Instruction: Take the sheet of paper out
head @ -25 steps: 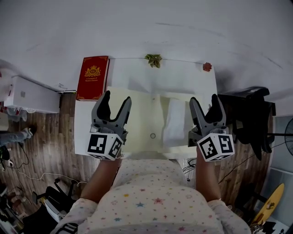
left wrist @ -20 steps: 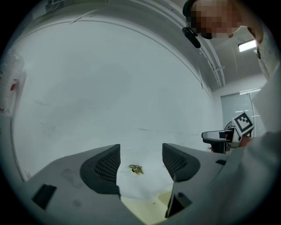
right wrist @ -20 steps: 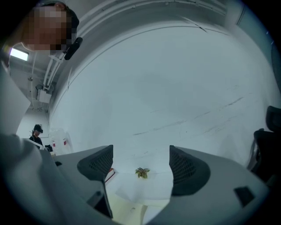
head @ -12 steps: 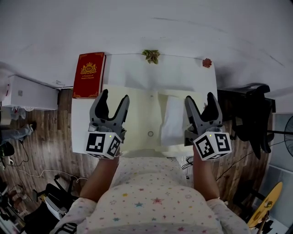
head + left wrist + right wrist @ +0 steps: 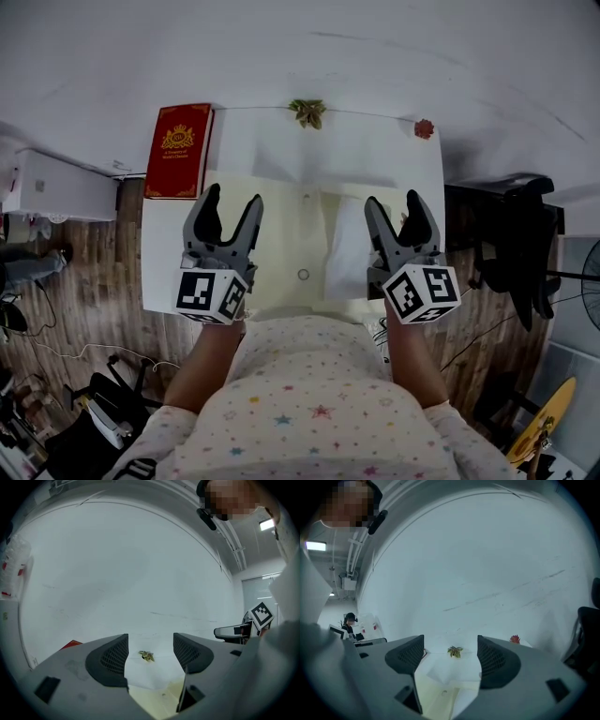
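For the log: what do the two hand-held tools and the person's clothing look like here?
The left tool and right tool are both grey, each with two curved, tapering jaws and dark, mesh-textured inner pads. Each carries a white cube with black square markers at its rear. No cables show. The person wears a pale top dotted with small coloured stars.

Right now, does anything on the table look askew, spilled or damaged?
Nothing is spilled or damaged. The one slight oddity: the white sheet lies a little crooked on the yellow folder, not square with its edges. The left gripper and right gripper hover above with jaws apart, empty.
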